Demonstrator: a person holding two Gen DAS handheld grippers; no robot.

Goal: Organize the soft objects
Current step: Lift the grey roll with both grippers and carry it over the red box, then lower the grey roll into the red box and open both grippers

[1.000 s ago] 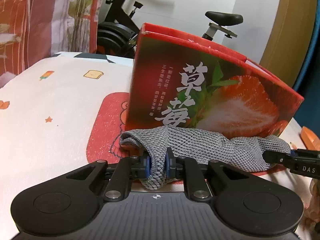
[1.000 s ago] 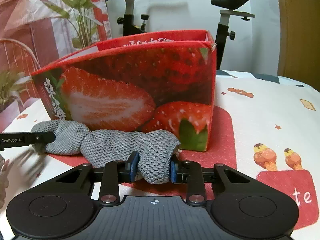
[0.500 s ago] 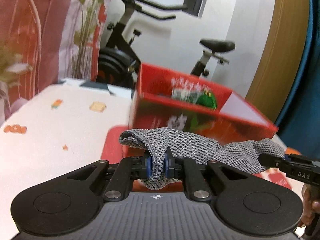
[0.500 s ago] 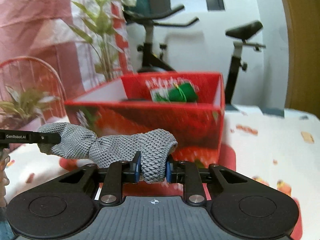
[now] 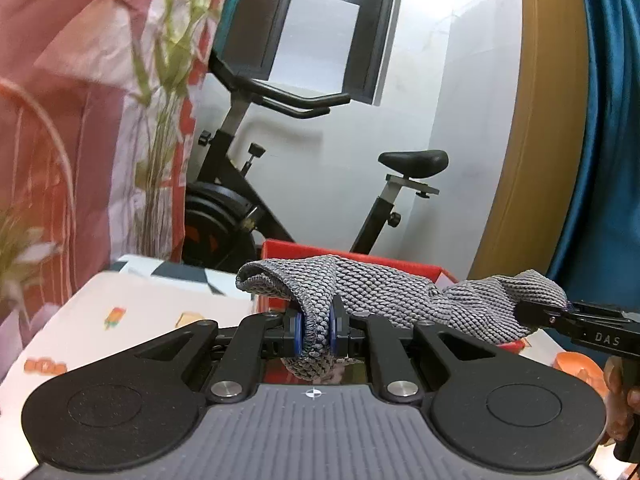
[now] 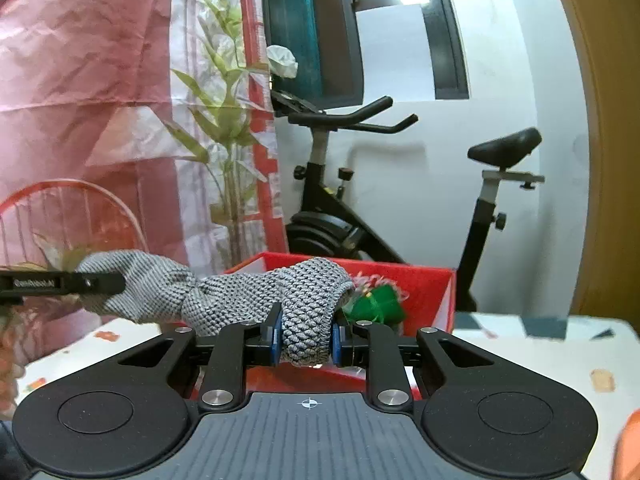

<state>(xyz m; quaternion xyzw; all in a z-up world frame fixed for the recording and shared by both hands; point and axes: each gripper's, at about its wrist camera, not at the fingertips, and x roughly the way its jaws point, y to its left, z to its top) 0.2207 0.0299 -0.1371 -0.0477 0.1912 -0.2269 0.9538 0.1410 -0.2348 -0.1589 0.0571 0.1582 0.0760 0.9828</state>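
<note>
Left wrist: left gripper (image 5: 315, 330) clamped on one end of grey knit cloth (image 5: 384, 292); far end pinched by right gripper (image 5: 532, 312) at frame right. Right wrist: right gripper (image 6: 304, 338) clamped on cloth (image 6: 308, 304), other end in left gripper (image 6: 116, 281). Cloth stretched between both, held in air in front of red box (image 6: 428, 292); green item (image 6: 376, 306) inside box. Exercise bike (image 6: 400, 200) behind.
</note>
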